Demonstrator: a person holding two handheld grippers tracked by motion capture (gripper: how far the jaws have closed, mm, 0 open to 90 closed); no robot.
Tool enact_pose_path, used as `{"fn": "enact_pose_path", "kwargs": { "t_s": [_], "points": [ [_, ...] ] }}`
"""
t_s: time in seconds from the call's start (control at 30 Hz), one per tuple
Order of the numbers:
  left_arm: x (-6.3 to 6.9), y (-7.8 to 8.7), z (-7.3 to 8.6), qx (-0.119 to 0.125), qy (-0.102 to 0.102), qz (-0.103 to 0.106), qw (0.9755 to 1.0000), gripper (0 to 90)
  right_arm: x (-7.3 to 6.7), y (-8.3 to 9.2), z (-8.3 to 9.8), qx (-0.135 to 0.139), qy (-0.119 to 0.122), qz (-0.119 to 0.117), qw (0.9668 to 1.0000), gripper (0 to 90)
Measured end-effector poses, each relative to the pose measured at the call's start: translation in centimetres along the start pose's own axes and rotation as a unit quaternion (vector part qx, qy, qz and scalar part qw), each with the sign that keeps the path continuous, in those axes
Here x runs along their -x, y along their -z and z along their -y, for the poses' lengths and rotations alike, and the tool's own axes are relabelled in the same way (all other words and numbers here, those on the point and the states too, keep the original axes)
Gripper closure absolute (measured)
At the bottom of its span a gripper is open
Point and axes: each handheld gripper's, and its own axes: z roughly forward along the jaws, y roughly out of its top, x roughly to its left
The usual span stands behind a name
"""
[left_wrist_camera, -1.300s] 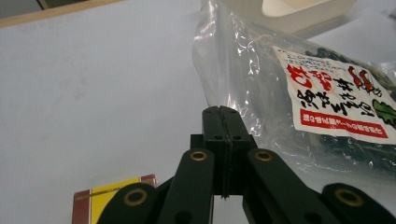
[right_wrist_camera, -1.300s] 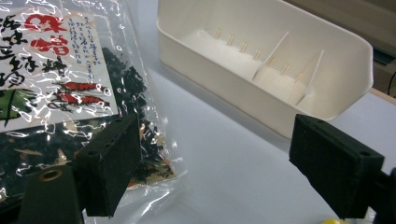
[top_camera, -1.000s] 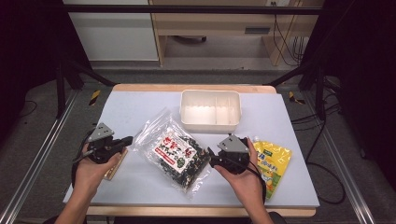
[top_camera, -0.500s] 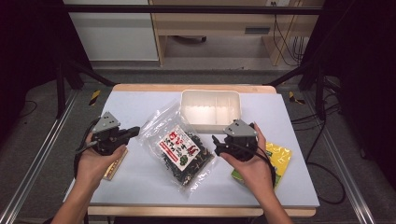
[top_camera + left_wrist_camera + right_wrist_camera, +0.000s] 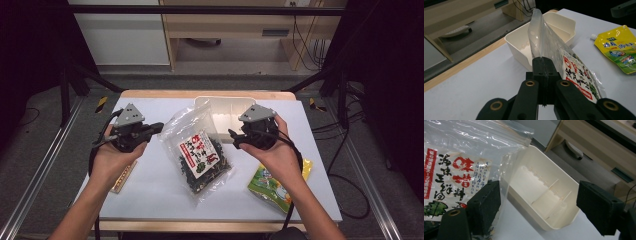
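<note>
A clear bag [image 5: 200,157] of dark dried food with a red and white label lies mid-table, its upper left corner raised. My left gripper [image 5: 159,126] is shut on that corner; in the left gripper view the bag [image 5: 571,62] stands up from the closed jaws of the left gripper [image 5: 544,62]. My right gripper [image 5: 234,139] hovers at the bag's right side, open. In the right gripper view the right gripper [image 5: 537,190] is spread wide, with the bag [image 5: 456,162] beside its left pad and nothing pinched.
A white divided bin [image 5: 220,107] stands behind the bag at the table's far edge, also seen as the bin [image 5: 516,42] and the bin [image 5: 554,225]. A yellow-green pouch [image 5: 272,185] lies under my right forearm. A wooden stick [image 5: 124,175] lies near my left wrist.
Both hands have risen and moved away from the table's near edge. The bag's corner has come up with the left gripper and the bag has shifted slightly.
</note>
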Motion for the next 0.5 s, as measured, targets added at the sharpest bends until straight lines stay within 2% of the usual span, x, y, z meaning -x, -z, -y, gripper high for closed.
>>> {"fn": "enact_pose_path", "kwargs": {
  "t_s": [0.17, 0.23, 0.33, 0.5],
  "points": [
    [-0.7, -1.1, -1.2, -0.006, 0.002, 0.013, 0.9999, 90.0, 1.0, -1.3, -0.9, -0.014, 0.0, -0.025, 0.9996, 18.5],
    [-0.8, -1.5, -1.7, -0.001, 0.008, 0.02, 0.9998, 90.0, 1.3, -1.7, -1.2, -0.017, 0.001, -0.033, 0.9993, 17.6],
    [-0.9, -1.8, -2.5, -0.003, -0.002, 0.025, 0.9997, 90.0, 1.8, -2.1, -1.5, -0.016, 0.005, -0.052, 0.9985, 14.1],
    [-0.6, -2.3, -3.7, -0.003, -0.015, 0.033, 0.9994, 90.0, 2.5, -2.4, -1.9, -0.019, 0.017, -0.068, 0.9974, 14.9]
  ]
}}
